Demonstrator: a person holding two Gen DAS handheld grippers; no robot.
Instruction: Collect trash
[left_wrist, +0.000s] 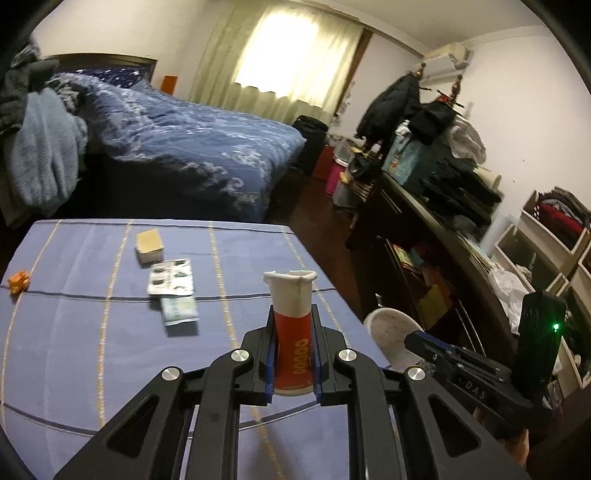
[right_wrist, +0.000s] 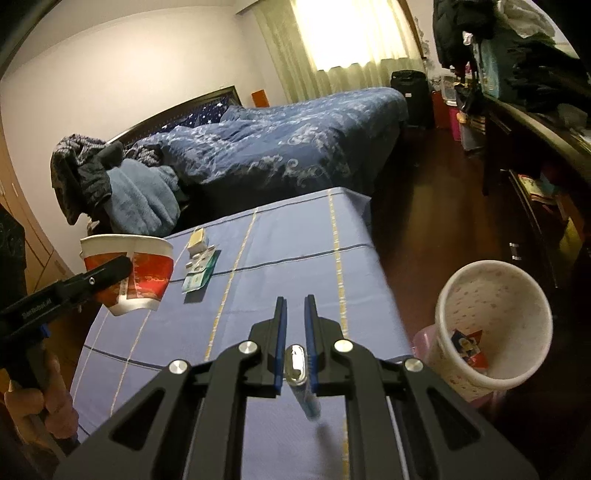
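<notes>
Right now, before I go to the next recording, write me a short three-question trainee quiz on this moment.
1. True or false: the left gripper holds a squashed red-and-white paper cup.
2. Where is the white bin? A) on the bed B) beside the table C) on the table
3. What is clamped between the fingers of the right gripper?

Key: 1 true. 2 B. 3 a small tube with a silvery crimped end.

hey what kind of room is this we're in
Most likely a lived-in bedroom: a bed with a blue patterned quilt, a curtained window, and a dark dresser piled with clothes along the wall.
</notes>
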